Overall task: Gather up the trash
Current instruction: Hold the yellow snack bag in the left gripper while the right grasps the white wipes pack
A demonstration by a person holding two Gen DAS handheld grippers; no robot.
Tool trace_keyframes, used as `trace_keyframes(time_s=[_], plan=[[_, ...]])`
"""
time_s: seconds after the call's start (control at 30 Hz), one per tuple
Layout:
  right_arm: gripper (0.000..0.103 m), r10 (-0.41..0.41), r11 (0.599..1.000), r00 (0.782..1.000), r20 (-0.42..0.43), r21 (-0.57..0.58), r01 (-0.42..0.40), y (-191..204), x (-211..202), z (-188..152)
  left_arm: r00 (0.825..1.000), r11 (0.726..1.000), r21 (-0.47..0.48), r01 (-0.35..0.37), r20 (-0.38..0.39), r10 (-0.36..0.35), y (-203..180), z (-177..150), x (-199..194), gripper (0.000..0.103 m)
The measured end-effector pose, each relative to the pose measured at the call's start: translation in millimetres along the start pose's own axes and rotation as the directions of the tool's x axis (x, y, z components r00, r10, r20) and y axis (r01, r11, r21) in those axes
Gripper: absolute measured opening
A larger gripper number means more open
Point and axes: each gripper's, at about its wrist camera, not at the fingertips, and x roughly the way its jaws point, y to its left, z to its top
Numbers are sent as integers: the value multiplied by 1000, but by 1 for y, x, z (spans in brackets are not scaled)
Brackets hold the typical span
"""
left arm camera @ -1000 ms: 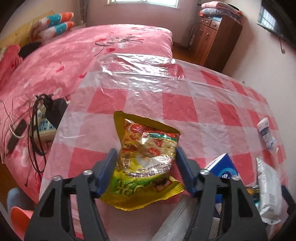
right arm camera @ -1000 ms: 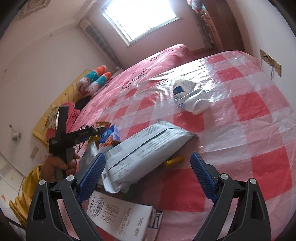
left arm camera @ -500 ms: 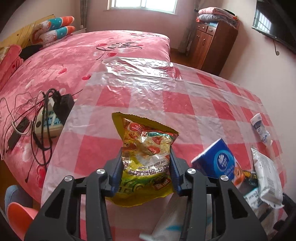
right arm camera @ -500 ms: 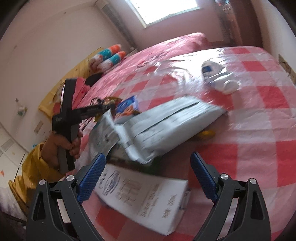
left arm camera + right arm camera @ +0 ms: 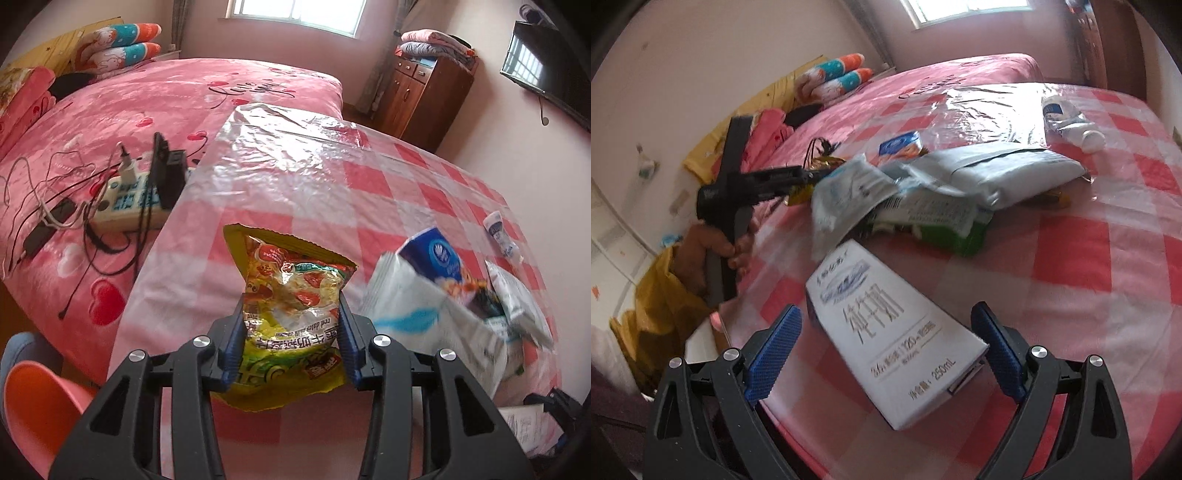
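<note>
A crumpled yellow snack bag [image 5: 291, 314] is pinched between the blue pads of my left gripper [image 5: 291, 338], which is shut on it just above the checked tablecloth [image 5: 332, 177]. In the right wrist view a white 250 mL milk carton [image 5: 890, 328] lies flat between the spread fingers of my right gripper [image 5: 886, 354], which is open and not touching it. That view also shows the left gripper [image 5: 798, 175] held by a hand [image 5: 709, 251] in a yellow sleeve, with the snack bag [image 5: 801, 194] at its tip.
A heap of wrappers lies mid-table: a grey mailer bag [image 5: 1001, 170], a green-and-white pack [image 5: 934, 221], a blue tissue pack [image 5: 432, 258], a white tube [image 5: 1071, 122]. A power strip with cables [image 5: 122, 199] lies on the pink bed. An orange stool [image 5: 40, 402] stands low on the left.
The left jaws closed onto the snack bag and it moved away from the wrapper heap. The right gripper swung toward the near table edge, bringing the milk carton between its fingers.
</note>
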Motion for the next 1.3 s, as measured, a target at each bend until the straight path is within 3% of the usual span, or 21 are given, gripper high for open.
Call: trace_keyframes(time_s=[0.07,0.23,0.53,0.7,0.83,1.1,1.23,1.3], plan=[[92,-51,999,998,24,-17,51,8,-6,4,1000,1000,-6,7,4,-7,3,-9,-7,45],[92,-84,995,994,65,-44,87,33,-6,31,1000,999,-28,25,8,-25,13,-27,-23,45],[92,-109,981,994,-25,-166,104,74,63,87,999,997,-62,45,12,-45,38,-52,-49,45],[92,-143,966,986,-83,-228,121,86,102,102,999,997,-73,39,26,-38,51,-63,-60,45],[92,-209,943,972,-103,-283,173,87,127,111,998,994,-93,51,31,-48,61,-68,-67,45],[94,-255,919,947,-196,-354,174,90,154,115,996,991,-113,77,43,-73,74,-74,-73,45],[94,-294,902,924,-246,-391,182,94,168,112,995,989,-118,89,48,-84,75,-74,-74,45],[91,-308,892,918,-250,-411,187,97,172,111,995,988,-120,95,47,-90,75,-75,-74,45]])
